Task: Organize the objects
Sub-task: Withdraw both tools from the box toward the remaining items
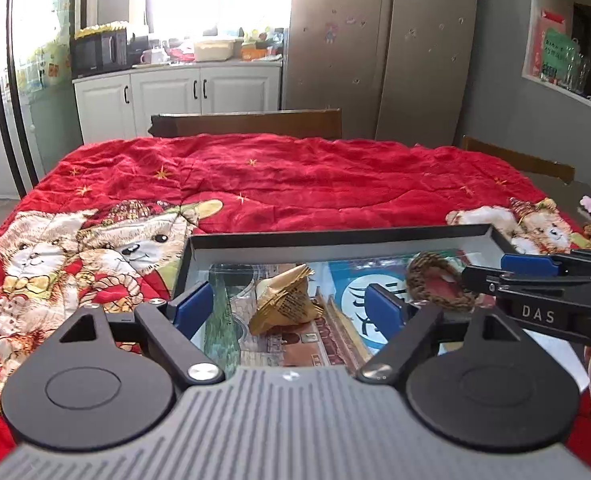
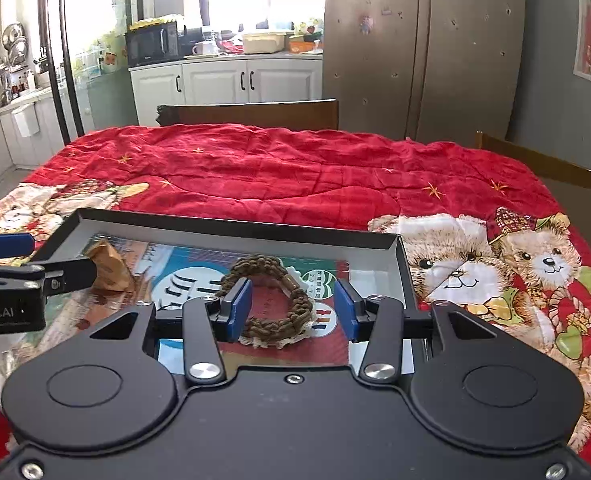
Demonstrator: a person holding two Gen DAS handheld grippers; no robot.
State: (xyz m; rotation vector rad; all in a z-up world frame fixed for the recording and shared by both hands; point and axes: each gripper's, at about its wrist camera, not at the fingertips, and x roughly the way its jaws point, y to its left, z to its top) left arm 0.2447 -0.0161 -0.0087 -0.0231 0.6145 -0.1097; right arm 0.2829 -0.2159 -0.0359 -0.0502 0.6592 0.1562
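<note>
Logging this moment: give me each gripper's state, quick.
Left gripper: open, holding nothing; the gold folded paper lies in the tray beyond it.
Right gripper: open, holding nothing, over the braided ring.

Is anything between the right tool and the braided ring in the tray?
Nothing visible. The right tool stands open directly over the braided ring, which lies flat in the tray; the gold folded paper sits apart to its left.
</note>
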